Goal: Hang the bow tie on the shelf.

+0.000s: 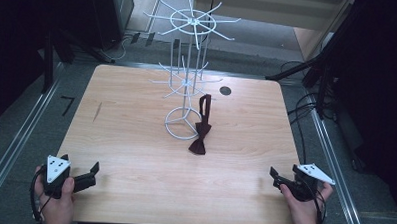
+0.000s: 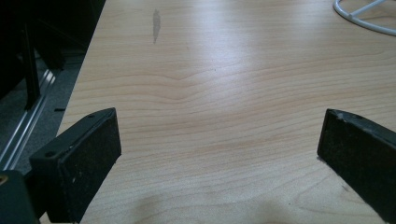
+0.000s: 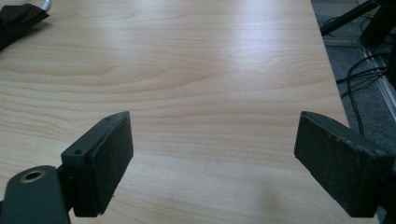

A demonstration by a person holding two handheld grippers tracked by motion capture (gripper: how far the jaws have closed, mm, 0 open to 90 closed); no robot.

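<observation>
The dark red bow tie (image 1: 199, 134) is draped against the white wire rack (image 1: 188, 71), well apart from both grippers. The left gripper (image 1: 79, 174) and right gripper (image 1: 283, 177) are held wide open and empty.

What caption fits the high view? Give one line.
Dark red fabric bow tie lying beside white wire rack on wooden table, both claws open.

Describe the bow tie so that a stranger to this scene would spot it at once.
Start from the white wire rack standing at the middle of the wooden table. At the right of its ring base lies the bow tie, its strap running away from the person. It is the one dark maroon cloth thing on the pale wood.
</observation>
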